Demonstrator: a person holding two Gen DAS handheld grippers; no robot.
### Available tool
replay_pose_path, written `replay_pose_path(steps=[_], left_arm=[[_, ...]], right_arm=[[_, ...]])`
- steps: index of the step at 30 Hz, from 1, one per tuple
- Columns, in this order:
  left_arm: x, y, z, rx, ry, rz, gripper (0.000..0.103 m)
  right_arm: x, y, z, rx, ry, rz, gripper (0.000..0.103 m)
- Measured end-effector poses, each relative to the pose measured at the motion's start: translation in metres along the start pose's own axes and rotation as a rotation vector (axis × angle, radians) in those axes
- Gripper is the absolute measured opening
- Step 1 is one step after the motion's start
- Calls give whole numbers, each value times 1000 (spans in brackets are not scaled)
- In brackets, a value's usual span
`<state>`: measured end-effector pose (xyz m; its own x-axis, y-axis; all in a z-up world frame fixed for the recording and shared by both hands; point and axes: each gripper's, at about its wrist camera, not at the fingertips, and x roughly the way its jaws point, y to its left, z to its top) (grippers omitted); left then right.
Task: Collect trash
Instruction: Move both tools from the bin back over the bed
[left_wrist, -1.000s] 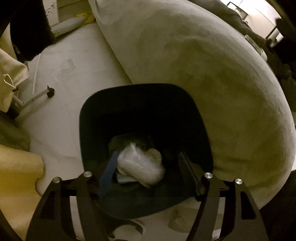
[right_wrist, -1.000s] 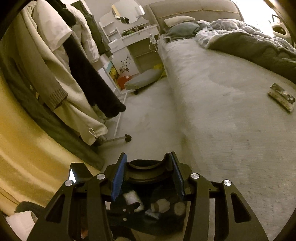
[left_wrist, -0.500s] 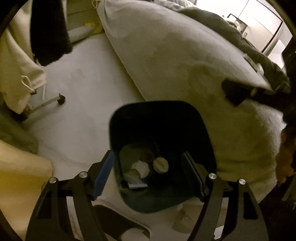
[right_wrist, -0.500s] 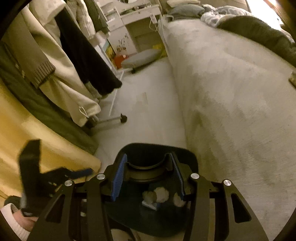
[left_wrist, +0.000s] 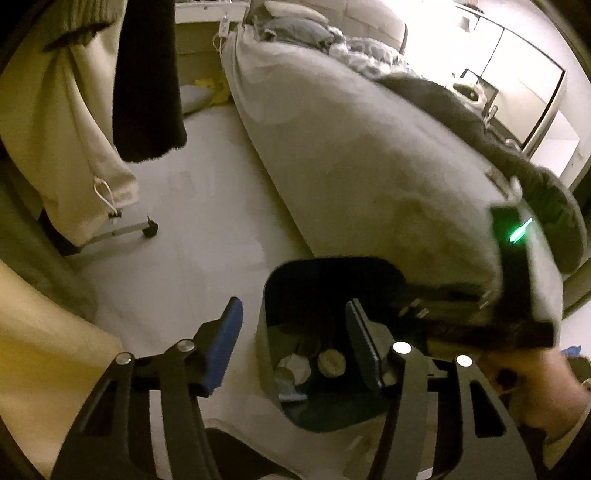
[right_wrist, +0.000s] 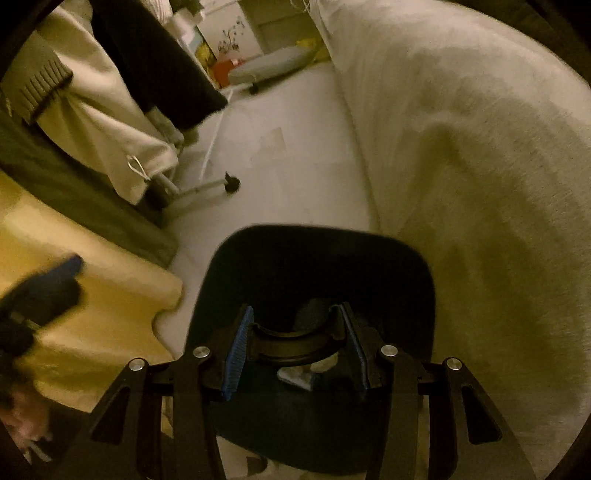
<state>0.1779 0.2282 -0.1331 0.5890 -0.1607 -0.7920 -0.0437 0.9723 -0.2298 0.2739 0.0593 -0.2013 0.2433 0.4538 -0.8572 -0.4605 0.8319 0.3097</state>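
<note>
The dark bin (left_wrist: 332, 291) stands on the floor (left_wrist: 192, 236) right against the side of the bed (left_wrist: 369, 177), and it already holds some trash: crumpled white wads (left_wrist: 295, 367) and a small round piece (left_wrist: 331, 362) lie at its bottom. The left hand-held gripper (left_wrist: 291, 347) hangs above the bin's near-left edge with its jaws wide and nothing between them, so its load looks delivered. The right hand-held gripper (right_wrist: 297, 345) hovers over the bin's mouth, its jaws pinching a dark ring-shaped lid or cap (right_wrist: 295, 343); I'd guess that piece goes in next, and whether more rubbish waits elsewhere I cannot see. Compared with a second ago, the pale crumpled bundle that sat between the left jaws is gone from them, the left tool has lifted and slid leftward, and the right one has swung down from looking across the bed to looking into the bin.
</note>
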Motion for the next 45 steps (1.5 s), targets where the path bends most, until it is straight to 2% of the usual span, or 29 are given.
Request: replay_pose_path(steps=[5, 11, 16, 20, 25, 29, 35, 38, 40, 45], left_arm=[[-19, -8, 14, 11, -58, -27, 54], [-39, -22, 28, 43, -131, -65, 54], [-51, -27, 42, 25, -178, -96, 54], [-67, -34, 54, 17, -234, -134, 54], [-81, -55, 68, 85, -291, -94, 54], [-87, -68, 76, 103, -317, -92, 55], [-95, -99, 87, 141, -386, -93, 58], [-92, -116, 91, 155, -395, -111, 63], [-87, -128, 94, 163, -396, -120, 72], [-74, -151, 105, 180, -389, -135, 79]], right_arm=[[21, 6, -5, -14, 54, -28, 48], [36, 9, -10, -52, 108, -74, 48], [41, 7, -15, -74, 138, -117, 60], [32, 9, -16, -108, 142, -110, 69], [1, 9, -6, -126, 69, -67, 73], [-29, 9, 8, -159, -12, -33, 78], [-77, -10, 31, -176, -144, -22, 80], [-99, -21, 39, -184, -208, -34, 82], [-111, -32, 43, -173, -243, -41, 83], [-137, -61, 47, -161, -295, -62, 83]])
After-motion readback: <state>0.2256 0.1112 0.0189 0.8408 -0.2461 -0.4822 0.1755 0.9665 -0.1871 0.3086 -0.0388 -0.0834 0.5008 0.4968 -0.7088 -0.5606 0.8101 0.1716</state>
